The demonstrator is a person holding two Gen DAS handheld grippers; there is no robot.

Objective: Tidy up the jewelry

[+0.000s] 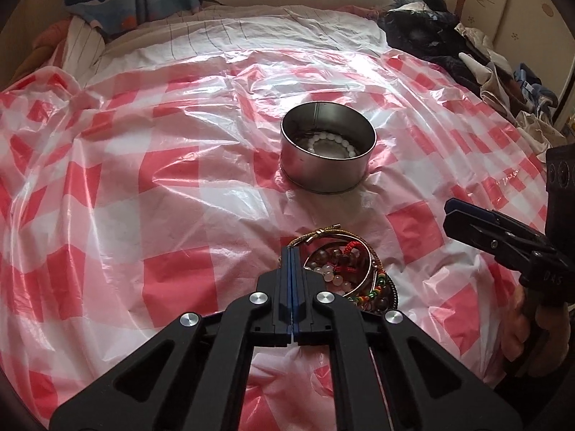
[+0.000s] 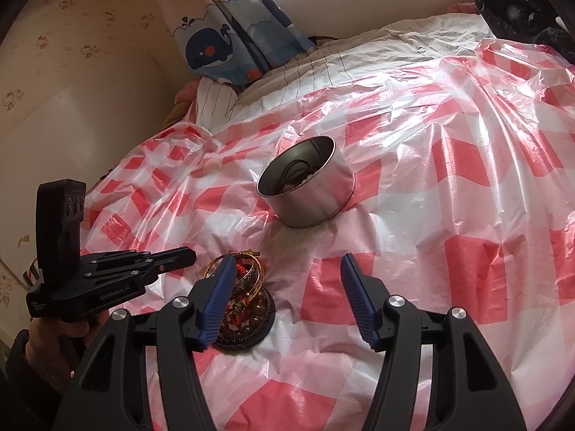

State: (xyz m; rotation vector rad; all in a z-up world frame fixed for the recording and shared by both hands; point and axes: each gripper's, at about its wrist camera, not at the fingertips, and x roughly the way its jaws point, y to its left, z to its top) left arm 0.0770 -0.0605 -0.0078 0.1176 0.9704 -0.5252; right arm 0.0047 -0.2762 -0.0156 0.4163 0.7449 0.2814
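A bed is lying under a crinkled red-and-white checked plastic sheet (image 1: 143, 165), with a whale-print curtain (image 2: 230, 46) hanging at its far side. Near the middle of the sheet a round metal tin (image 1: 327, 152) is standing upright and open; the left wrist view is showing a ring of white beads (image 1: 332, 142) inside it, while the right wrist view is showing mostly a dark cord there. Nearer the cameras a heap of bracelets (image 2: 244, 300), gold bangles, brown beads and red thread on a dark braided ring, is resting on the sheet. The left gripper (image 1: 291, 251) is hovering just beside that heap with its jaws pressed together on nothing. The right gripper (image 2: 285, 269) is hanging above the sheet with its blue-padded jaws spread wide, one pad overlapping the heap in view. Only the right wrist view is showing the lettering "GenRobot.AI" on the left gripper's side.
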